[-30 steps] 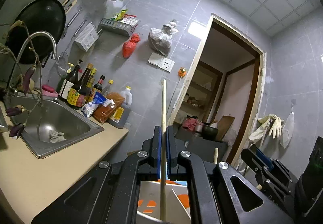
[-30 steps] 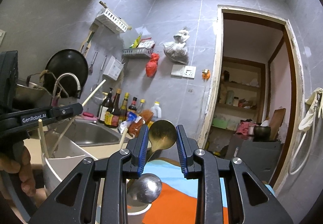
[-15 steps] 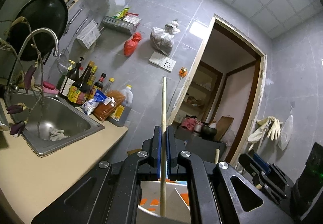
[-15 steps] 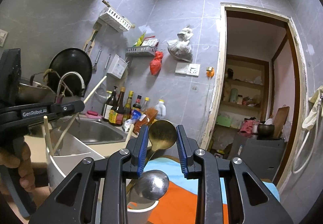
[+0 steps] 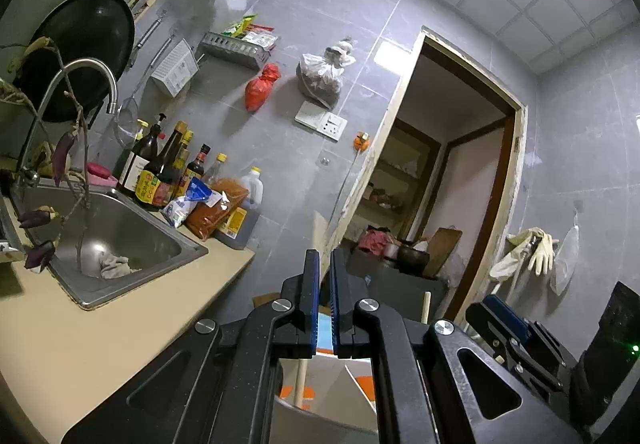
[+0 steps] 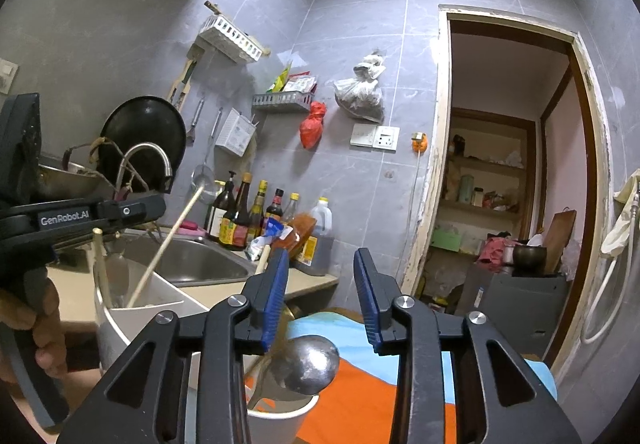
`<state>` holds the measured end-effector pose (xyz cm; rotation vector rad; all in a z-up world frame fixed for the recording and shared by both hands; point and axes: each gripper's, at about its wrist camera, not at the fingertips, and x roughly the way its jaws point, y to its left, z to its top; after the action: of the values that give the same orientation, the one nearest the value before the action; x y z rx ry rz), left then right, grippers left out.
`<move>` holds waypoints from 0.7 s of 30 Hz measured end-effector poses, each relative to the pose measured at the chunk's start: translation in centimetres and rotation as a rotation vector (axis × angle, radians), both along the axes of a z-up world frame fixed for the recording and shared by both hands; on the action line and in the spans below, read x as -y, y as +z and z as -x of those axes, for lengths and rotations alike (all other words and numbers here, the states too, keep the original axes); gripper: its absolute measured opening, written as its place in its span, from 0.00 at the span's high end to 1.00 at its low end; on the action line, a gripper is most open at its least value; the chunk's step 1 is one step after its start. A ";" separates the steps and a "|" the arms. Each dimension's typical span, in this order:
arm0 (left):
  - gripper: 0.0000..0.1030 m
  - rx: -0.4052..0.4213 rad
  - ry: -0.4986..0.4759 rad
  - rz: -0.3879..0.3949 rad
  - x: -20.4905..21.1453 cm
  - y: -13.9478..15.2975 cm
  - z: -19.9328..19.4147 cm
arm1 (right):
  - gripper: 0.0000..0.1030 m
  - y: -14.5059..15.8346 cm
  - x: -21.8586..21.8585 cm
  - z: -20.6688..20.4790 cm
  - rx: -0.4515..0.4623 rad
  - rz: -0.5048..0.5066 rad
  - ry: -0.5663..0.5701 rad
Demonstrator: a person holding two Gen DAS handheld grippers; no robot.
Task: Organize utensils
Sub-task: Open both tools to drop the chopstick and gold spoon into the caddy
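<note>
Counter point(image 5: 92, 332): beige top filling the lower left of the left wrist view, its far edge ending near the frame's centre.
Sink point(image 5: 120, 228): steel basin set into the counter at left (a crumpled cloth point(image 5: 114, 266) lies in its bottom).
Bottles point(image 5: 160, 168): a cluster of dark sauce bottles at the counter's back edge, left of centre, against the grey wall.
Packets point(image 5: 200, 204): a blue-and-white bag and a reddish pouch just right of the bottles.
Jug point(image 5: 240, 216): dark-filled plastic jug at the counter's far end, beside the packets.
</note>
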<state>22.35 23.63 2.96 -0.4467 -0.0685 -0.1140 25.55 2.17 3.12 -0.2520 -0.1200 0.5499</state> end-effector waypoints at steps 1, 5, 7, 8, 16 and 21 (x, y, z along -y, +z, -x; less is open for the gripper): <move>0.97 -0.006 -0.004 0.001 0.0 0.0 0.1 | 0.68 0.0 0.0 0.0 0.000 -0.001 0.001; 0.93 -0.026 -0.005 0.004 -0.2 -0.1 0.9 | 0.62 0.5 0.2 0.4 0.005 -0.019 0.000; 0.79 -0.036 -0.006 0.004 -0.1 0.1 1.3 | 0.55 0.9 0.5 0.8 0.010 -0.033 -0.001; 0.72 -0.038 -0.005 0.004 -0.1 0.2 1.6 | 0.53 1.2 0.6 0.9 0.013 -0.039 -0.003; 0.38 -0.092 -0.003 -0.082 2.1 2.3 3.9 | 0.26 3.1 3.1 3.0 0.003 -0.056 -0.016; 0.21 -0.139 -0.025 -0.187 5.1 3.4 5.1 | 0.11 4.0 5.9 4.3 -0.031 -0.066 -0.034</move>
<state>17.26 18.50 6.38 -0.2678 0.0843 -0.1125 21.23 -3.76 7.12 -0.1808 -0.1029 0.5151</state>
